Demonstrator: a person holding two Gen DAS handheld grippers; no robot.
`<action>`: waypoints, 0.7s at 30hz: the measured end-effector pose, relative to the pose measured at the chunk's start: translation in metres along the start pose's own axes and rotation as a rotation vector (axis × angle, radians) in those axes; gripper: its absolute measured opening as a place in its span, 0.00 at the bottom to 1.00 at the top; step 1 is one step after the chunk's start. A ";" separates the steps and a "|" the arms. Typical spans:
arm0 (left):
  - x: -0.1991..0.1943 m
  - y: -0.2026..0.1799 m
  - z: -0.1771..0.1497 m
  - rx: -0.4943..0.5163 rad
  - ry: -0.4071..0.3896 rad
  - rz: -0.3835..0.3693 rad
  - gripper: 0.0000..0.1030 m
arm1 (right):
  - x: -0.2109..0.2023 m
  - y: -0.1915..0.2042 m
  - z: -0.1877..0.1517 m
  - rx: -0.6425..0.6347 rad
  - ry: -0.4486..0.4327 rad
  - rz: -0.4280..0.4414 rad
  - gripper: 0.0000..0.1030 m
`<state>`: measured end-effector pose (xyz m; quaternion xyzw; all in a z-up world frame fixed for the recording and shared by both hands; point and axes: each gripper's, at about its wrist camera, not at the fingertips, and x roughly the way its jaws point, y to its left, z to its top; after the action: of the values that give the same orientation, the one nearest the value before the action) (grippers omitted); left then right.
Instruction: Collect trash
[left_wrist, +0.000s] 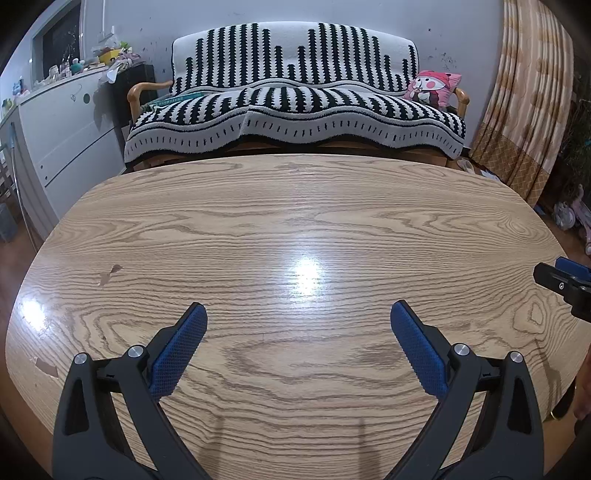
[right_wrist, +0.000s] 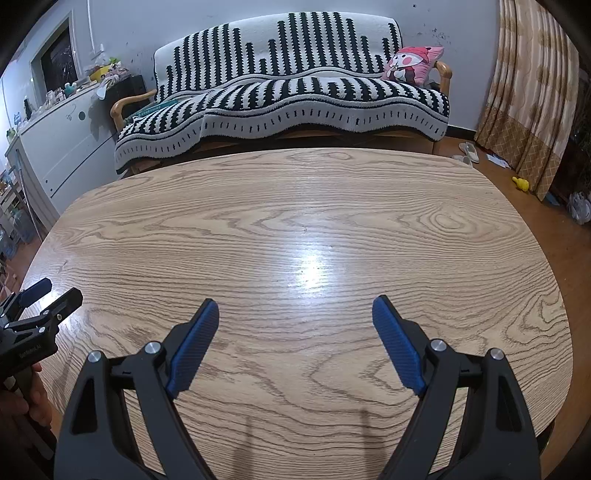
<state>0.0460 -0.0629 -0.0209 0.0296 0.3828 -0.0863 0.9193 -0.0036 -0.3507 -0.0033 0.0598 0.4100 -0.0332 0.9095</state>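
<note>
Left wrist view shows the left gripper (left_wrist: 299, 317) spread wide and empty over the bare wooden table (left_wrist: 295, 221), the right gripper (right_wrist: 295, 314) likewise released, so no trash is visible; finding some, probably off-frame, seems the step ahead.

Black claw (left_wrist: 299, 314) arms, blue textured pads (left_wrist: 179, 352), silver screws (left_wrist: 135, 350)

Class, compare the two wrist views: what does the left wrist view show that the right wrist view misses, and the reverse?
Only the left wrist view shows a chipped brown patch on the table edge. Only the right wrist view shows a small yellow toy on the floor and pale slippers. Both share the oval wood-grain table, the black-and-white striped sofa, the pink cartoon cushion and open grippers.
</note>
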 end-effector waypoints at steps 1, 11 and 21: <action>0.001 0.001 -0.001 -0.001 0.001 0.001 0.94 | 0.000 0.000 0.000 0.000 0.000 0.001 0.80; 0.005 0.004 -0.001 0.012 0.015 0.008 0.94 | -0.001 0.001 0.002 0.001 -0.001 0.000 0.80; -0.002 -0.003 0.000 0.058 -0.027 0.020 0.94 | 0.000 0.003 0.003 0.003 -0.001 -0.002 0.80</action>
<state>0.0437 -0.0655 -0.0192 0.0588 0.3674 -0.0885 0.9240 -0.0010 -0.3481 -0.0013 0.0607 0.4095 -0.0345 0.9096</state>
